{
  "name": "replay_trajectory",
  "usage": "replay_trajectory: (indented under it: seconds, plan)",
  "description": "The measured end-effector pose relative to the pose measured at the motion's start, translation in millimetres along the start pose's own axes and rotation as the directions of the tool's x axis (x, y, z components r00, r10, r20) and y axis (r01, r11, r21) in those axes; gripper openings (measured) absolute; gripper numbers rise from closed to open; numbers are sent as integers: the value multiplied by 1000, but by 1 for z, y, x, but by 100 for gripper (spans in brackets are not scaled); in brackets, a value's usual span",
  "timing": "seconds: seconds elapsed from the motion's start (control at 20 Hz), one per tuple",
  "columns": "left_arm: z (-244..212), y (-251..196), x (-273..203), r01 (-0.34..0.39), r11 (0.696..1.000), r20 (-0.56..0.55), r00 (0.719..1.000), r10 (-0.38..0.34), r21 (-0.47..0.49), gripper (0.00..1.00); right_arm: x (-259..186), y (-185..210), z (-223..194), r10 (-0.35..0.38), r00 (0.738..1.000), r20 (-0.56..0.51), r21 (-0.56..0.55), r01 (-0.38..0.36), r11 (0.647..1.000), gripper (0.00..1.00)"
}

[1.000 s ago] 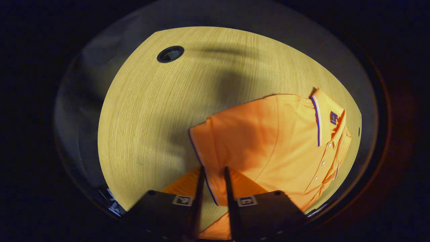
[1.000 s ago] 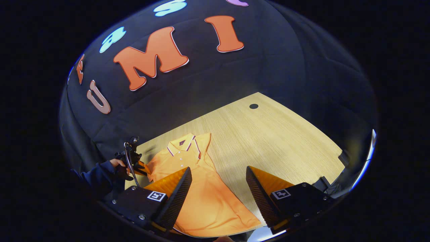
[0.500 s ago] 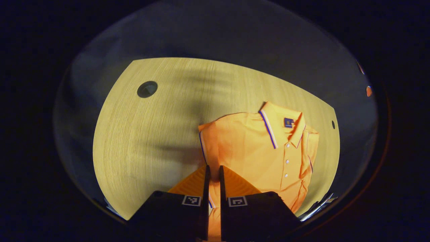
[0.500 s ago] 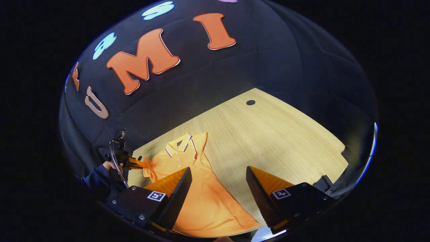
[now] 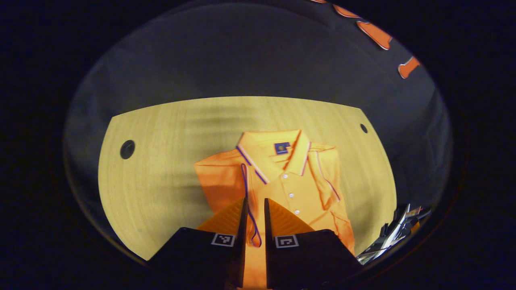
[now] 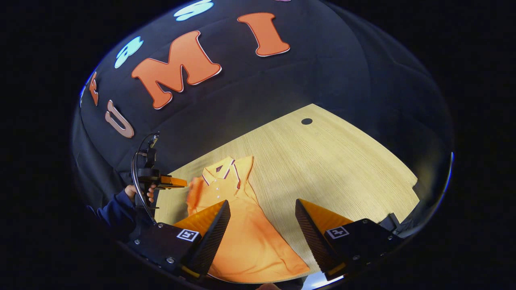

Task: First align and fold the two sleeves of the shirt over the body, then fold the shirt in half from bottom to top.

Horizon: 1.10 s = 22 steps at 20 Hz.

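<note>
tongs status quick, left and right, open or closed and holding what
Left tongs: closed on the left sleeve of the orange polo shirt.
Right tongs: open, holding nothing.

staged recording booth, dark cloth wall [image 6: 330,72] behind a pale wooden desk [image 6: 330,161] with cable holes [image 6: 306,121], possibly office furniture

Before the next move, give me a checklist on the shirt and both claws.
1. First sleeve folded over the polo shirt: ok.
2. Second sleeve laid on the body: not ok, its trimmed edge runs into the left claw.
3. Firm pinch on that edge: cannot tell.
4. Right claw open: ok.
5. Bottom hem flat on the table: ok.
</note>
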<state>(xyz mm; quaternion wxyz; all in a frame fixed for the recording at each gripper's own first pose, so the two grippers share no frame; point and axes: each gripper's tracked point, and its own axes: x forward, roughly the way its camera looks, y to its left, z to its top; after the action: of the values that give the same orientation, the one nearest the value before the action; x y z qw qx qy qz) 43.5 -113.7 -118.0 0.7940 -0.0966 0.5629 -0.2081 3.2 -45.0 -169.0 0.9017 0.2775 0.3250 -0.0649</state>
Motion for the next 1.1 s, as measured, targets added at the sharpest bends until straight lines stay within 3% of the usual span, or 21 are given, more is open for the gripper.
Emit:
replay_trajectory:
  seconds: [0.15,0.4,0.65,0.75,0.9,1.0,1.1]
  plan:
    - [-6,-11,-12,16,997,38,999,-19,70,61,-1,7,2,-9,1000,20,-10,9,1000,99]
    - [-9,-7,-56,-37,989,168,986,12,146,84,-6,28,6,-36,994,100,-56,41,998,98]
    - [-21,-10,-124,-106,986,359,932,54,128,84,-29,64,25,26,976,218,-166,10,986,98]
    - [-29,-11,-156,-146,985,422,902,93,95,85,-35,72,38,68,962,264,-227,-6,974,98]
    - [-40,-19,-210,-188,981,537,833,137,42,84,-47,89,49,168,935,312,-323,-62,944,98]
    - [-50,-28,-242,-244,970,612,771,177,26,86,-60,97,48,241,912,332,-382,-104,918,98]
    - [-61,-30,-275,-309,951,697,682,224,-4,93,-75,110,47,326,874,361,-443,-147,884,98]
